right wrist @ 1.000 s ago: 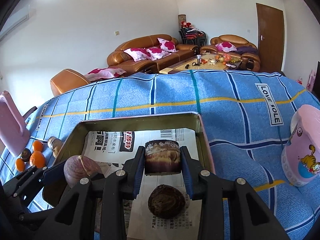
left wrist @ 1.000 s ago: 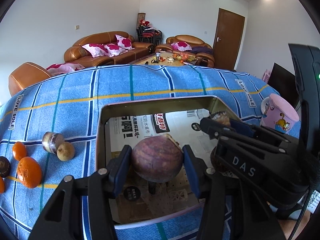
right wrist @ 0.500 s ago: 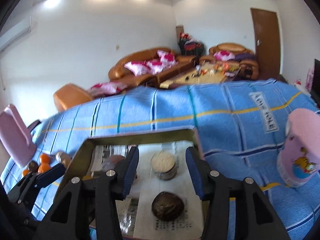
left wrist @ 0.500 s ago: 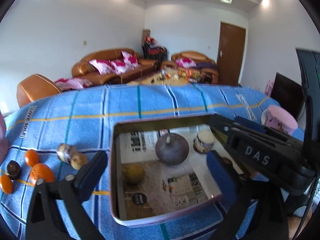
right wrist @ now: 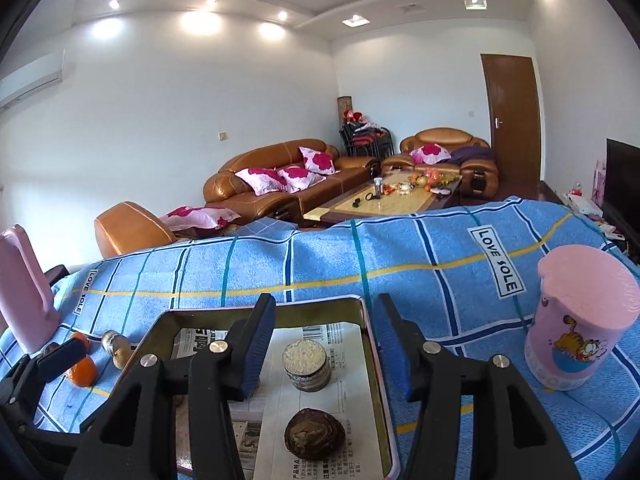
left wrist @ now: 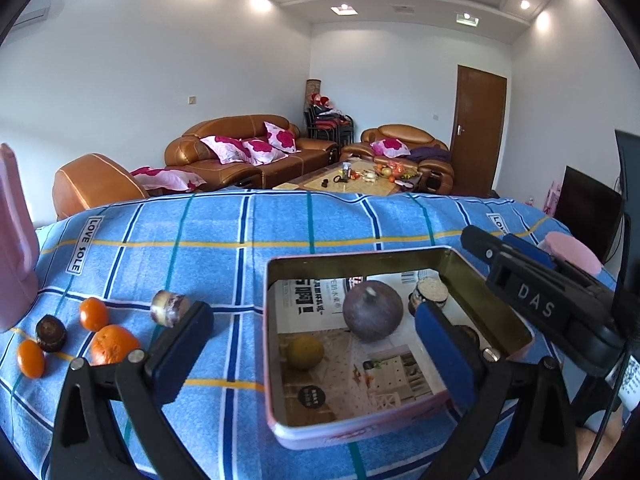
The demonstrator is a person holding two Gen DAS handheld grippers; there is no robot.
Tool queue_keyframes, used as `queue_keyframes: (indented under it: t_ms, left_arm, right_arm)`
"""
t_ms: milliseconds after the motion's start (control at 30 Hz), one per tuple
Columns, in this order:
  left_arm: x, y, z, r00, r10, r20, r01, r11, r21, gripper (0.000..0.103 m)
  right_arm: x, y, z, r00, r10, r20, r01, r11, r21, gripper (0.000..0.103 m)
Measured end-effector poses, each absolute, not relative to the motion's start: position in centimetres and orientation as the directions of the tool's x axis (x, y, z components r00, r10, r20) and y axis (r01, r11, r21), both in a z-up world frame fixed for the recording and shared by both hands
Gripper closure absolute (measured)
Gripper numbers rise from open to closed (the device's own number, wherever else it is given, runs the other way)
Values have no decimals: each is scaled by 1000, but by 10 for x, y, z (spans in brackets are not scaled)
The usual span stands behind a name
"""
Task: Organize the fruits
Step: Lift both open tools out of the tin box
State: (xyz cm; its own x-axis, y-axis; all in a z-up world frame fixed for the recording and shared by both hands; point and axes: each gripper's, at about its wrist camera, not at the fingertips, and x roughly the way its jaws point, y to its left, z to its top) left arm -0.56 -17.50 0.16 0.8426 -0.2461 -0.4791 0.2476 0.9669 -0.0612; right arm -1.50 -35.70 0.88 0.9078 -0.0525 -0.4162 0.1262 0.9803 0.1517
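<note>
We see a worktop (left wrist: 280, 216) under a blue checked cloth carrying a metal tin (left wrist: 276, 408), loose oranges (left wrist: 114, 343), and a pink cup (right wrist: 576, 320).

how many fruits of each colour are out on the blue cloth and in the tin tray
Orange fruits on the cloth: 3
Dark brown fruits: 2, one on the cloth, one in the tray
Purple fruit in the tray: 1
Yellow-brown fruit in the tray: 1
Total: 7

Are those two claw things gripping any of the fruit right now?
No. The left gripper and right gripper are both open and empty; the purple fruit sits loose in the tin.
</note>
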Motion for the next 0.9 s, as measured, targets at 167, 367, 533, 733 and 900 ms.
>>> queue_keyframes:
  t_ms: [167,367,533,733,900]
  left_arm:
    - [-15,-167,3,854,-240,-462,233,970,-74,0]
    - [-23,-160,8,853,-232,-468,230,971,-61,0]
    - [-26,-138,22,884,-193,-427,216,976,5,0]
    - [-12,-92,32,924,-95,-369,132,989,74,0]
    - [11,-55,21,914,-50,-402,75,996,48,0]
  right_arm:
    - [-21,-355,10,912,-75,-404,142,980,138,50]
    - [-28,-345,13,918,-118,-378,161,983,84,50]
    - [-33,-332,16,927,-159,-339,174,985,14,50]
    - [-35,-318,19,927,-199,-317,191,980,-56,50]
    - [-37,-302,32,929,-119,-351,130,992,8,50]
